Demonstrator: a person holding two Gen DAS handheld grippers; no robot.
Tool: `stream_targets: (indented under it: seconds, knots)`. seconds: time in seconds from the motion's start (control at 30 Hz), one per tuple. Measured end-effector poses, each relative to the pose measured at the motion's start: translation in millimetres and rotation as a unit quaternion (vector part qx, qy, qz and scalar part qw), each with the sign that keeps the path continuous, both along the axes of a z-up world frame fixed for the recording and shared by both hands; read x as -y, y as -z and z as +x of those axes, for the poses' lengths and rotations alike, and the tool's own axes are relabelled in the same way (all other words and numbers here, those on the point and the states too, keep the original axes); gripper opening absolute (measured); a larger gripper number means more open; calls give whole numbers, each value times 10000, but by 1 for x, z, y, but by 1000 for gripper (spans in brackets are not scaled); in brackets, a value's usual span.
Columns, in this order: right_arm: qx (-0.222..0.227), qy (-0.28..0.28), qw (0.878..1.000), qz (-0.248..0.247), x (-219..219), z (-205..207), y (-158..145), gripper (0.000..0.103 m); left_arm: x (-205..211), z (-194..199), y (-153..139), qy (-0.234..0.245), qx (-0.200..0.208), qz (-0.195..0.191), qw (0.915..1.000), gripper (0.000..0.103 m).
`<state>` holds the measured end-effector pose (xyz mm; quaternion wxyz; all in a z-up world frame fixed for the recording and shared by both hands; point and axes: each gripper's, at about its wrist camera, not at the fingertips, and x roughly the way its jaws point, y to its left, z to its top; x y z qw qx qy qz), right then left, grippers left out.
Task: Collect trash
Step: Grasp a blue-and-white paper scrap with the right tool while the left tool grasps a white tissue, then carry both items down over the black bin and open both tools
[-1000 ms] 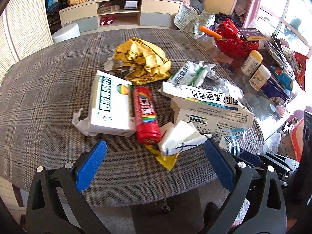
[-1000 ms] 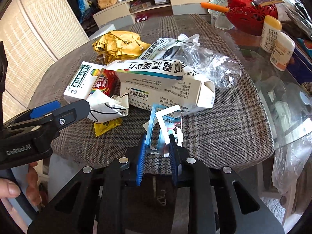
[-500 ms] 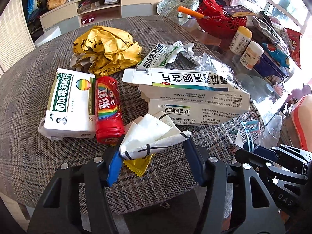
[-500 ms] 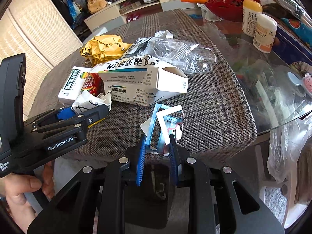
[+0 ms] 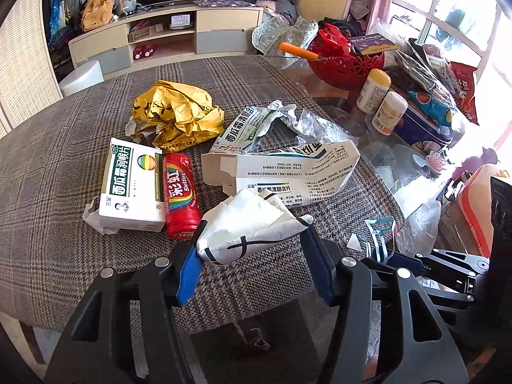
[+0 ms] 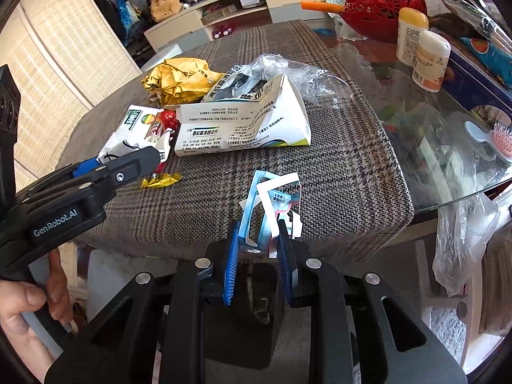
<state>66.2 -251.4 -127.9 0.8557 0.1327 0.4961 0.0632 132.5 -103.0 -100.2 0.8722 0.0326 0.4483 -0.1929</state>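
Trash pickup, both claws loaded
L gripper (image 5: 252,249) clamped on crumpled white paper (image 5: 246,227); R gripper (image 6: 259,252) pinching torn blue-white wrapper (image 6: 272,201) by plaid table edge (image 6: 352,208).

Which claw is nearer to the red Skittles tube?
Left. The left claw grips white paper right beside the tube; the right claw holds a torn wrapper farther away.

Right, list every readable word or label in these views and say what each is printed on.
"Skittles" and "彩虹": red candy tube.
"西瓜霜润喉片": white lozenge box.
"西瓜霜清咽含片": torn open carton.
"GenRobot.AI": left gripper body.
Carton fine print, yellow wrapper text and bottle labels: too small.
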Motion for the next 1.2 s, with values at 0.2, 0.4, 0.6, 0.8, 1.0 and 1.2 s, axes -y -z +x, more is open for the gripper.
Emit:
stream_targets:
  seconds: [0.2,0.4,0.6,0.8,1.0,1.2]
  knots:
    - [-30,-83,9999,84,-9,-17,0,24,-19,-23,-1,-144,-32,50,9999,55]
    - [-19,-232,9996,128,-22,-40,-1,24,-45,-65,5,-237,-43,100,9997,55]
    - [-87,-325,9992,198,-34,-63,10,24,-64,-100,27,-311,-202,47,9993,55]
    - [-226,-369,9986,289,-48,-81,36,24,-69,-127,56,-352,-407,-91,9985,55]
    - [-322,-394,9973,534,-54,-80,68,24,-78,-142,102,-454,-588,-362,9966,55]
    - [-563,-462,9958,561,-62,-74,91,24,-78,-149,150,-353,-824,-269,9956,55]
